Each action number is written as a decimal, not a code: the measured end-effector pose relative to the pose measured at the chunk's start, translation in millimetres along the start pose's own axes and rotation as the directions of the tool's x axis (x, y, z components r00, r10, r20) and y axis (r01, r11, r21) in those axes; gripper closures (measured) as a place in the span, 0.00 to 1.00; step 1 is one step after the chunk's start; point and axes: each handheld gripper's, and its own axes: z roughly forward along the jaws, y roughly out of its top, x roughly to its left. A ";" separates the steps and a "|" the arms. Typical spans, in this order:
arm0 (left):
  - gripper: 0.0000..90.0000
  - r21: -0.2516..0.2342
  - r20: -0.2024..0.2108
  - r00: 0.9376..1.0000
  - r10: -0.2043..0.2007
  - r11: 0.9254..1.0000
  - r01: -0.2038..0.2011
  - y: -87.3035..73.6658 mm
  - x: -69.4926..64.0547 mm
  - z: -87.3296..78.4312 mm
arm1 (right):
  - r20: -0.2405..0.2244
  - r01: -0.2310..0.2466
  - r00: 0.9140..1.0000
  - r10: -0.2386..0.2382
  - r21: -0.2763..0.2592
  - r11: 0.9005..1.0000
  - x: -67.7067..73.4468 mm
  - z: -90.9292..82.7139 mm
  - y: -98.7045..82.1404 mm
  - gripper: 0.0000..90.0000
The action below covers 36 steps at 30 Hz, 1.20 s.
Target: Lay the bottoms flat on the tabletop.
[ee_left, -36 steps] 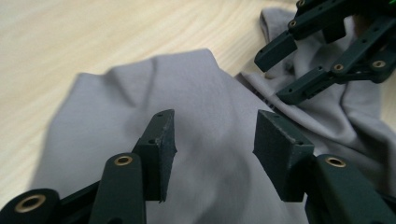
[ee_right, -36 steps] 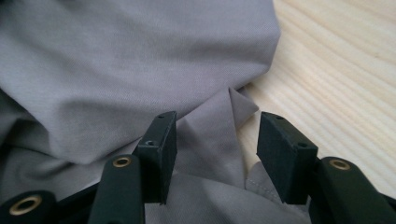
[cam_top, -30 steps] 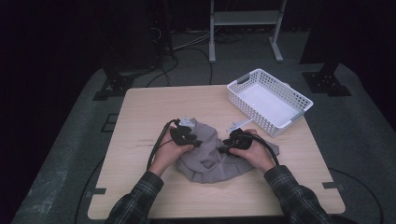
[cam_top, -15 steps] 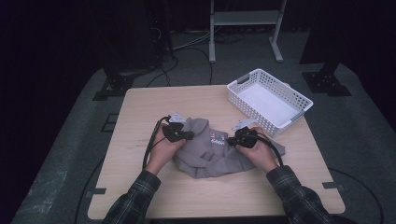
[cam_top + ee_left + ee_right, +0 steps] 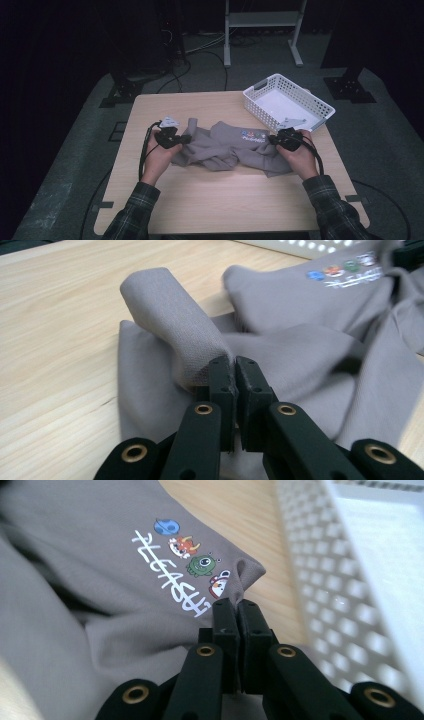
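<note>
A grey garment [image 5: 225, 150] with a small cartoon print [image 5: 190, 565] lies crumpled and stretched sideways across the middle of the wooden table [image 5: 225, 200]. At its left end my left gripper [image 5: 186, 139] is shut on a raised fold of the cloth [image 5: 175, 325], its jaws [image 5: 235, 362] pinched together. My right gripper [image 5: 272, 140] is shut on the cloth's edge just beside the print, its jaws [image 5: 236, 604] pressed tight there. Each gripper is held in a hand, with plaid sleeves behind.
A white plastic lattice basket [image 5: 320, 107] stands at the table's back right, close beside my right gripper; its wall [image 5: 350, 580] is just to the right of the jaws. Cables trail from both grippers. Dark floor and stands surround the table.
Both grippers closed on the garment and drew apart, left going left and right going right, pulling the bunched cloth out wider and lifting its ends a little.
</note>
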 end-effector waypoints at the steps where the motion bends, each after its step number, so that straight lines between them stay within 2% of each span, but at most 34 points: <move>1: 0.96 -0.003 -0.012 1.000 -0.004 1.000 0.004 -1.1 3.5 -3.3 | 0.008 -0.007 1.000 0.007 -0.002 1.000 -2.4 -2.4 -1.1 0.97; 3: 0.96 -0.008 -0.038 0.999 -0.013 1.000 0.013 -3.1 7.9 -7.8 | 0.033 -0.017 0.999 0.017 0.000 1.000 -7.7 -8.0 -3.9 0.97; 6: 0.96 -0.014 -0.057 0.998 -0.031 0.999 0.031 -8.2 15.2 -16.3 | 0.053 -0.037 0.998 0.037 -0.002 0.999 -14.2 -15.5 -8.3 0.97; 11: 0.96 -0.003 -0.046 0.998 -0.050 0.999 0.050 -20.3 18.8 -25.2 | 0.035 -0.038 0.999 0.038 -0.002 0.999 -14.2 -24.4 -13.1 0.97; 14: 0.96 0.002 -0.025 0.998 -0.059 0.998 0.059 -26.9 14.1 -25.1 | 0.013 -0.029 0.999 0.029 0.004 1.000 -10.2 -26.7 -15.1 0.97; 21: 0.95 0.064 0.014 0.998 -0.056 0.996 0.055 -43.1 -0.4 -29.1 | -0.025 -0.001 1.000 0.002 0.043 0.999 -2.3 -30.2 -25.4 0.96; 25: 0.95 0.104 0.035 0.998 -0.056 0.993 0.053 -55.9 -9.3 -29.3 | -0.061 -0.001 0.998 0.006 0.073 0.997 2.5 -31.3 -33.5 0.96; 31: 0.94 0.168 0.063 0.997 -0.037 0.986 0.026 -69.4 -24.4 -25.3 | -0.105 0.039 0.994 -0.024 0.138 0.990 12.2 -29.6 -46.3 0.96; 36: 0.93 0.228 0.089 0.996 -0.020 0.974 -0.001 -79.6 -34.7 -16.4 | -0.136 0.050 0.990 -0.025 0.181 0.982 19.2 -24.5 -56.4 0.96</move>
